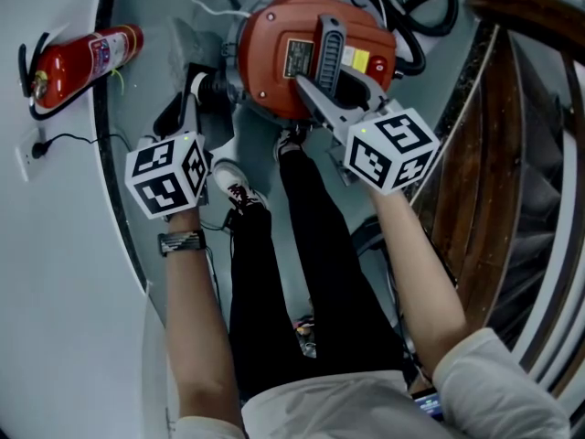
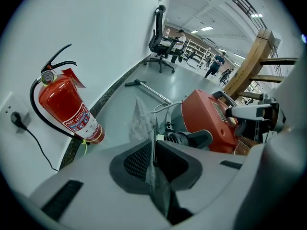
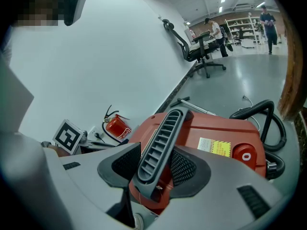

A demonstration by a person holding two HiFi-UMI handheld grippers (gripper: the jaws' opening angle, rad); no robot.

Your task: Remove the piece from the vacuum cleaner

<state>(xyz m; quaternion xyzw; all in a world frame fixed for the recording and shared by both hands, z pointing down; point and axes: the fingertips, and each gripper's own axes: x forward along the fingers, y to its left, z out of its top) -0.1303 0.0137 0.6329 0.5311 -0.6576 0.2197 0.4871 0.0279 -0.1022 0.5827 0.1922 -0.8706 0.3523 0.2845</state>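
Note:
The red vacuum cleaner (image 1: 274, 71) (image 2: 211, 119) (image 3: 225, 133) lies on the floor ahead of my feet. My right gripper (image 1: 313, 90) (image 3: 153, 171) is shut on its black ribbed handle (image 1: 327, 53) (image 3: 160, 138), which runs up between the pads. My left gripper (image 1: 194, 94) (image 2: 153, 152) hangs at the vacuum's left side, apart from the red body. Its jaws are shut on a thin grey sheet-like piece (image 2: 156, 176) that stands edge-on between the pads. A pale translucent wisp (image 2: 139, 121) shows just beyond the jaws; I cannot tell if it belongs to that piece.
A red fire extinguisher (image 1: 87, 58) (image 2: 67, 107) stands by the white wall at left, near a plugged-in cord. The black hose (image 1: 411, 26) (image 3: 268, 123) curls behind the vacuum. A wooden frame (image 1: 494, 154) rises at right. My legs (image 1: 274, 273) stand between the arms.

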